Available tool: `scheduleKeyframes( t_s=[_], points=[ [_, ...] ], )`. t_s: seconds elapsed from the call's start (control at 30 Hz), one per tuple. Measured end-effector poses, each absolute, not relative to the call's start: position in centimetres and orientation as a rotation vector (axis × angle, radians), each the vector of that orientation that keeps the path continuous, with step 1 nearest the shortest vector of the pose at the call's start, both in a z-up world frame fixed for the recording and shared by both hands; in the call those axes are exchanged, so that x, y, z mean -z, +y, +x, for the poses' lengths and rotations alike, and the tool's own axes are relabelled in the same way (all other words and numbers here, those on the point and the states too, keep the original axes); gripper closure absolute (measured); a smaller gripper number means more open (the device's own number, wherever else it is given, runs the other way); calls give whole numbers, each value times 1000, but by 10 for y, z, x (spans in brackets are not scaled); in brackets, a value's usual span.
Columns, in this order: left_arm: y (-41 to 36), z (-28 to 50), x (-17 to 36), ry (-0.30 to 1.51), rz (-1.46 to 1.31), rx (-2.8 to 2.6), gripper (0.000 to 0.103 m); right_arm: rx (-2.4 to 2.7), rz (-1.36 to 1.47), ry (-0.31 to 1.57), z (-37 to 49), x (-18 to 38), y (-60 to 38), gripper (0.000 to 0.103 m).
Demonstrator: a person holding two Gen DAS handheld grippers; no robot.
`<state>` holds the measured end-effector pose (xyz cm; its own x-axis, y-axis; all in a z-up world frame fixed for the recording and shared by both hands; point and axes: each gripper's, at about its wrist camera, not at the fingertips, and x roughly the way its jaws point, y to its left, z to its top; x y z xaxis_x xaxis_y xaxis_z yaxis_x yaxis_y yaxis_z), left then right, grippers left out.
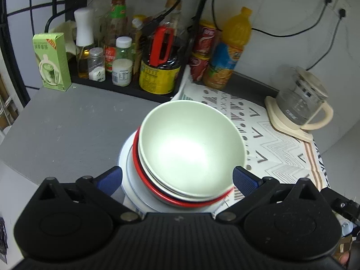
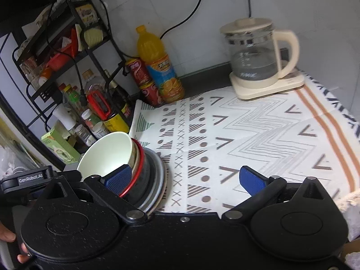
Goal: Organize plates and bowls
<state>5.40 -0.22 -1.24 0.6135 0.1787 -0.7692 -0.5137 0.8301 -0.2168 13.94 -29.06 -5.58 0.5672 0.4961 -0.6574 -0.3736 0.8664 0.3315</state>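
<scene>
1. Left wrist view: the left gripper (image 1: 177,177) stands spread wide, its blue pads clear of the pale green bowl (image 1: 191,148) nested atop a red-rimmed bowl (image 1: 144,175) and white plate (image 1: 132,180). The stacking looks finished; next comes backing off.
2. Right wrist view: the right gripper (image 2: 185,177) is released, empty, above the patterned cloth (image 2: 258,130); the stack sits at its left on the grey counter (image 2: 202,76), glass kettle (image 2: 254,56) behind.

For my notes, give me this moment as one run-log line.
stack: pale green bowl on top, plates beneath | left gripper: open, astride stack | right gripper: open, empty | cloth: bare
</scene>
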Motion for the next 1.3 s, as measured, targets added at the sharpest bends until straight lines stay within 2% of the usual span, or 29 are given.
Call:
scheduleKeyframes(
  t_s=[0.63, 1.3],
  points=[
    [-21, 29, -19, 741, -371, -226, 0, -306, 169, 680, 84, 16, -317, 0],
    [25, -28, -30, 734, -259, -44, 0, -186, 112, 655, -8, 4, -268, 0]
  ],
)
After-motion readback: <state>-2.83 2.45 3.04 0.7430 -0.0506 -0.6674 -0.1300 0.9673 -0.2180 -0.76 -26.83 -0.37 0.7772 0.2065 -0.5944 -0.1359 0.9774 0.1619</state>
